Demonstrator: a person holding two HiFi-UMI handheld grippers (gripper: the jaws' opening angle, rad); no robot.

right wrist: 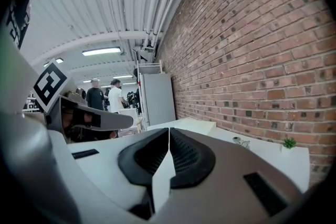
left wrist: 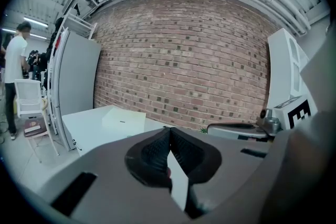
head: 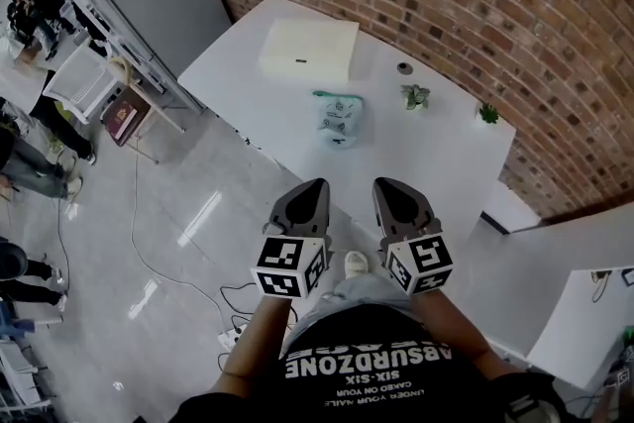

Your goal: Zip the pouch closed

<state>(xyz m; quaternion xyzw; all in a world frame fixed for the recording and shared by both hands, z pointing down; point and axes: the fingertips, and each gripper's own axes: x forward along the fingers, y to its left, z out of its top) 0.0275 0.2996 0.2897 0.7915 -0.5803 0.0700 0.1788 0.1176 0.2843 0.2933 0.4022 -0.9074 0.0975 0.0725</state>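
A pale green pouch (head: 338,118) lies near the middle of the white table (head: 436,163) in the head view, well ahead of both grippers. My left gripper (head: 314,185) and right gripper (head: 384,184) hover side by side over the floor, short of the table's near edge, both shut and empty. In the left gripper view the jaws (left wrist: 169,131) meet at the tips with nothing between them. The right gripper view shows its jaws (right wrist: 168,131) pressed together the same way. The pouch is hidden in both gripper views.
A flat white box (head: 308,51) sits at the table's far left, also seen as a white box (left wrist: 124,120). Two small potted plants (head: 415,96) (head: 487,113) and a small round object (head: 403,68) stand by the brick wall. Cables (head: 233,297) trail on the floor. People stand far left.
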